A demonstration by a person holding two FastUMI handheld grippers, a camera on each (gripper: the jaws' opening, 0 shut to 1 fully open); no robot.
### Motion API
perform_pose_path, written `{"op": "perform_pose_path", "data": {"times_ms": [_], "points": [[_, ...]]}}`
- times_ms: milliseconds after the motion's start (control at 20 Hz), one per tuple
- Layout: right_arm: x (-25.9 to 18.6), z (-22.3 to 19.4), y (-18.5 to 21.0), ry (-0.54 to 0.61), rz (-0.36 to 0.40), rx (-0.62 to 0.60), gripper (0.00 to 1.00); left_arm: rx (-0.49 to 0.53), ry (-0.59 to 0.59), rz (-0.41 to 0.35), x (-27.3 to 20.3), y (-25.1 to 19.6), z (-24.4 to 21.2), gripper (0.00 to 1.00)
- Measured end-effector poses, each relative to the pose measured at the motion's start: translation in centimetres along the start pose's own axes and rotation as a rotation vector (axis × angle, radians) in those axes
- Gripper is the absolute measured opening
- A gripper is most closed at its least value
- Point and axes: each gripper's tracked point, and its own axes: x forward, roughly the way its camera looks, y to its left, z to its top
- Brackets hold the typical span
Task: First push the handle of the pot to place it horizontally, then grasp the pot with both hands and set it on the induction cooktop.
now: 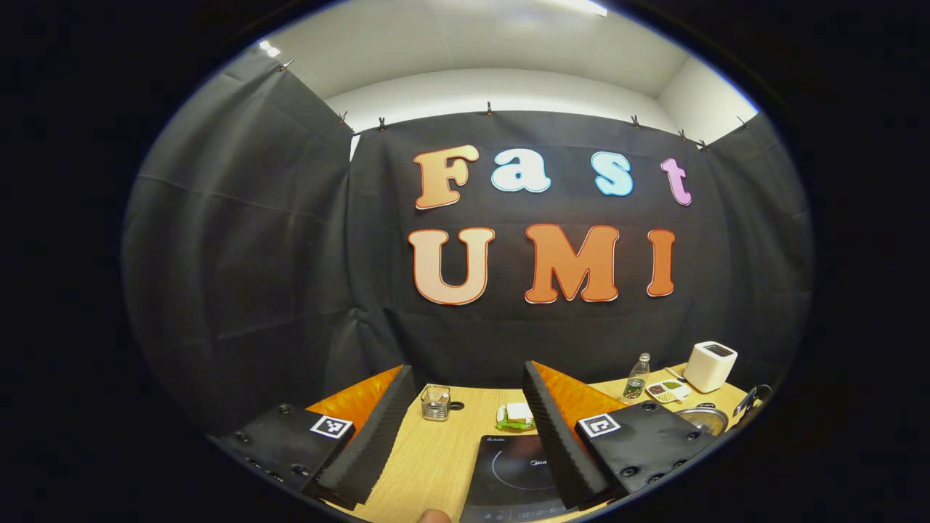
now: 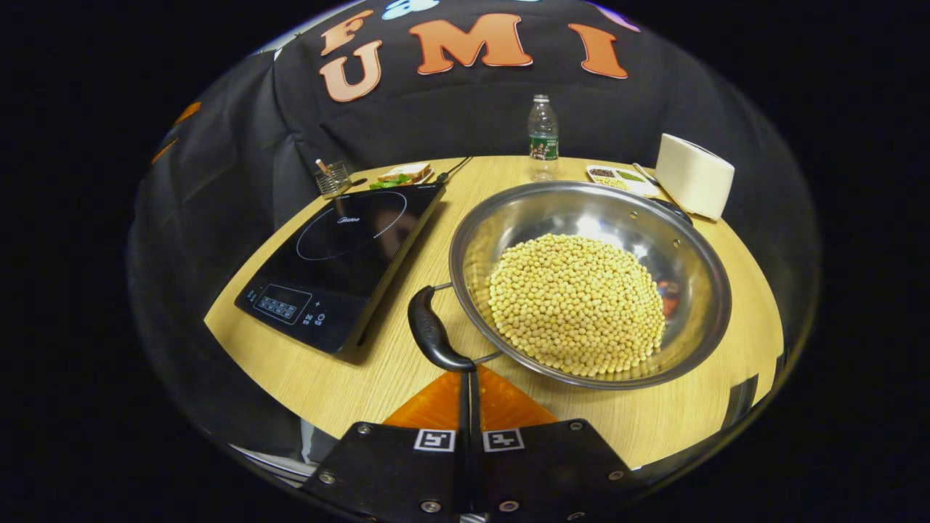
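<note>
My right gripper (image 2: 467, 374), fingers together w/ nothing between, tips at black handle (image 2: 434, 331) of steel bean-filled pot (image 2: 683, 254) beside black induction cooktop (image 2: 341, 254); left gripper (image 1: 465, 425) wide open, empty

You've got a silver steel pot (image 2: 590, 218) with a black handle (image 2: 430, 330), piled with pale yellow beans (image 2: 577, 301). Cooktop (image 2: 341, 254) is glossy black, thin white ring and white control marks. Table (image 2: 305, 374) is light wood grain. Toaster-like box (image 2: 694, 174) is white; bottle (image 2: 543, 138) is clear with a green label. Your gripper bodies carry black-and-white square markers (image 2: 434, 440), orange panels behind the fingers.
</note>
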Motion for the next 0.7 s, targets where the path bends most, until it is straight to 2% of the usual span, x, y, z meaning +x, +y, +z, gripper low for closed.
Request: {"op": "perform_pose_path", "data": {"times_ms": [700], "points": [[3.8, 2.9, 3.1, -0.031, 0.072, 0.190, 0.00, 0.009, 0.003, 0.031, 1.2, 1.4, -0.7, 0.97]]}}
